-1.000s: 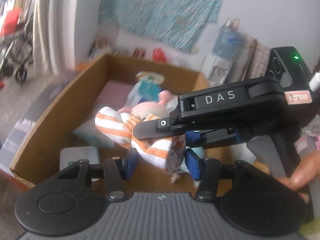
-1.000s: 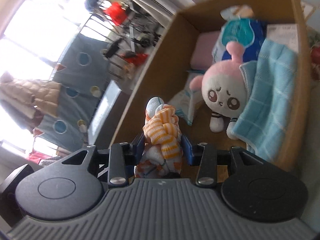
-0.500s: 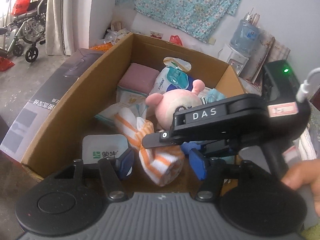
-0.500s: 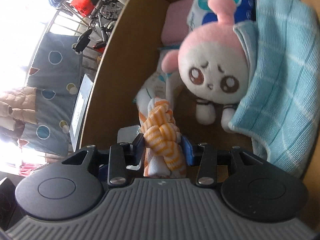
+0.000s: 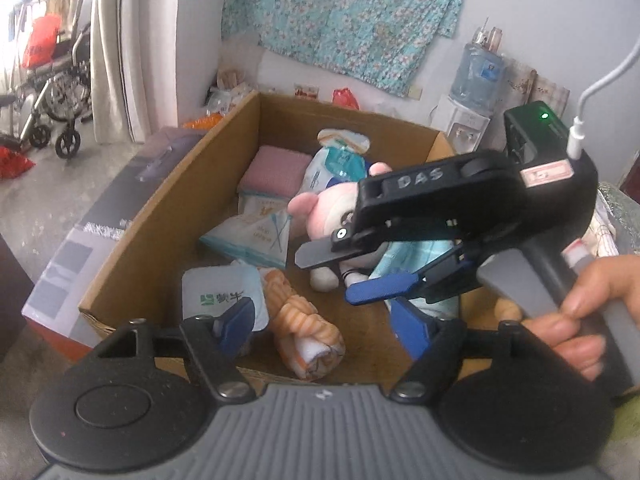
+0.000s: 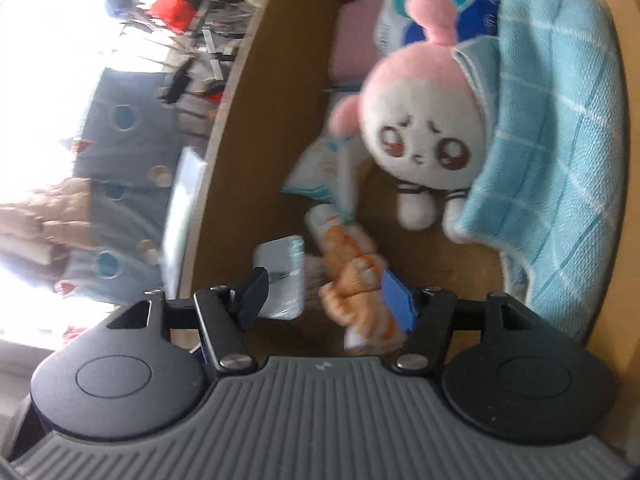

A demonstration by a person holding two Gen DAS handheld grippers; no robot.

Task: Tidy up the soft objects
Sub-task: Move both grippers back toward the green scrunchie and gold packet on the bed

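I had both sets of fingers opening, the left gripper (image 5: pixel 320 320) and right gripper (image 6: pixel 324 296) each wide and empty. The rolled orange-striped cloth (image 5: pixel 304 332) lay on the floor of the cardboard box (image 5: pixel 160 240), beside the plush toy (image 6: pixel 420 132). Its soft knit could snag the right blue pad (image 6: pixel 396 300), touching it, and unroll on withdrawal.

Bare cardboard box (image 6: pixel 256 92) floor beside rolled striped cloth (image 5: pixel 304 328), plush toy (image 6: pixel 420 136) behind (towel-covered), packets left

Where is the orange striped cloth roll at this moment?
In both wrist views, the orange striped cloth roll lies on the cardboard box floor near its front wall, between the white packet and the pink plush toy's feet.
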